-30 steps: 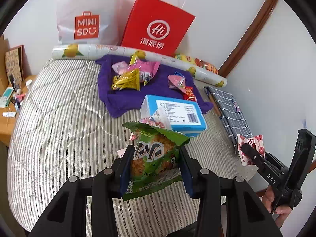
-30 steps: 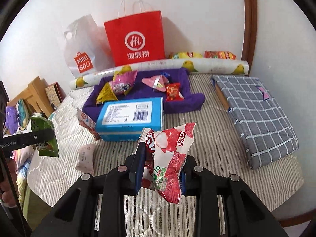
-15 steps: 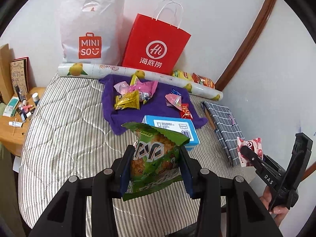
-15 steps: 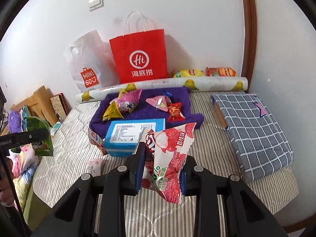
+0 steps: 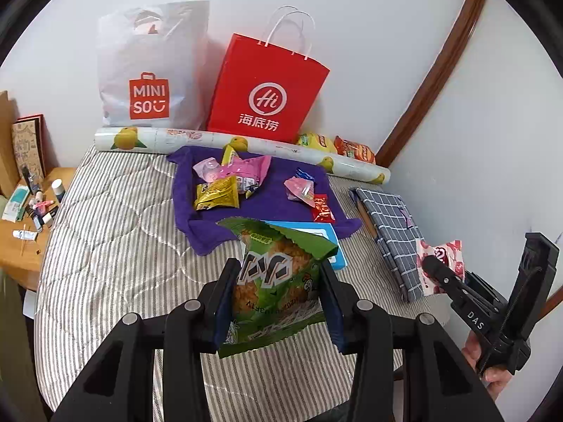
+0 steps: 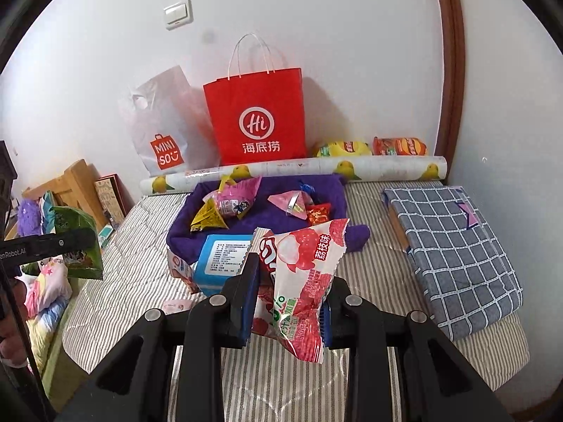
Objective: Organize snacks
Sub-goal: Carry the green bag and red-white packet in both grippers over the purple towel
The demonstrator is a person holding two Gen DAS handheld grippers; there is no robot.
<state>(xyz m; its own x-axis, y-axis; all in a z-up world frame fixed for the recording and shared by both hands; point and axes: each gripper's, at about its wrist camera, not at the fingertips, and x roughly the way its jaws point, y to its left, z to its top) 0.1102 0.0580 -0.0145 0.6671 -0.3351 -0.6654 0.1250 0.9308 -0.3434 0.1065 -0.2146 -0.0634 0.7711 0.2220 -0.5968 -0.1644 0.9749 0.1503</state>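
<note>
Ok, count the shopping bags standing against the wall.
2. The white Miniso plastic bag stands on the left, the red paper bag just to its right, both behind the lemon-print roll. Another could be hidden behind them.

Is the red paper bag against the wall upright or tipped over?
Upright. The red paper bag stands on its base behind the fruit-printed roll, white handles up, its logo reading level. Cannot tell what it holds.

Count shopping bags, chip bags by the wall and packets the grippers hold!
Shopping bags: 2 (white plastic Miniso bag, red paper bag)
Chip bags: 2 (yellow chip bag, orange-red chip bag)
Held packets: 2 (green snack packet in left gripper, pink lychee packet in right gripper)
Total: 6
</note>
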